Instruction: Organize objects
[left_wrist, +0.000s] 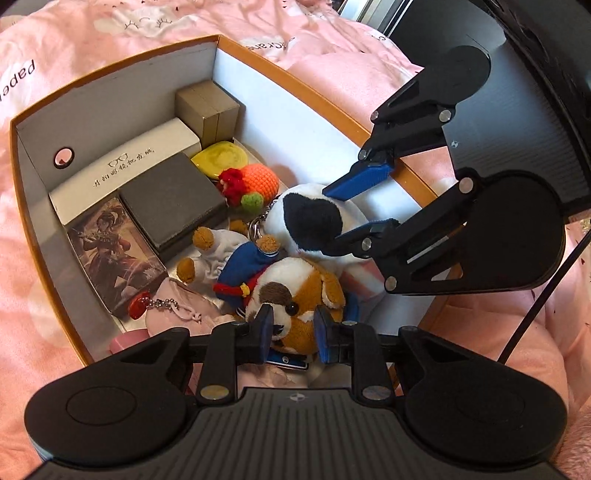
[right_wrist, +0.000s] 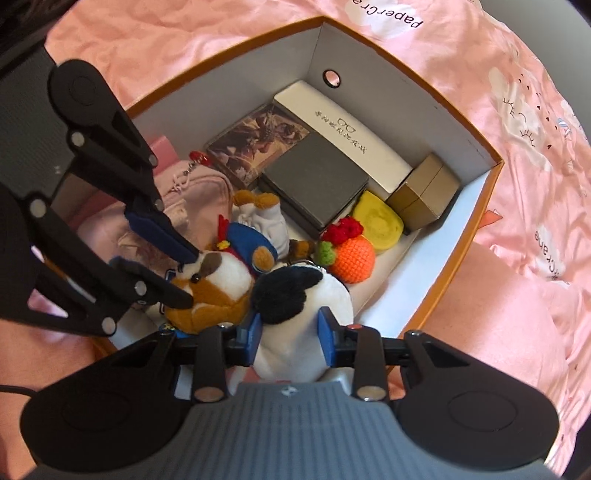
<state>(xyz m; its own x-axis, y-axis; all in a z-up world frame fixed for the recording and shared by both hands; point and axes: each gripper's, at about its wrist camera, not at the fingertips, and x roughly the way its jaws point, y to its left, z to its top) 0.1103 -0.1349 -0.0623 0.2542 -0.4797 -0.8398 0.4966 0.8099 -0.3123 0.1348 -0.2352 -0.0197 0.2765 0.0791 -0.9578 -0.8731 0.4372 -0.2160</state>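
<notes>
Both plush toys lie inside the orange-rimmed box (left_wrist: 122, 55), at its near end, touching each other. The left gripper (left_wrist: 291, 326) is closed on the head of the brown-and-white plush dog (left_wrist: 295, 291); the right gripper (right_wrist: 290, 334) is closed on the black-and-white plush (right_wrist: 303, 295). Risk: the keyring chain (left_wrist: 263, 218) lies between the two toys, beside the crocheted orange (left_wrist: 260, 177), so lifting either toy may drag the other or the orange out of the box. Risk: soft fill compresses, so either toy may slip from its pads. Lift each toy separately and slowly.
</notes>
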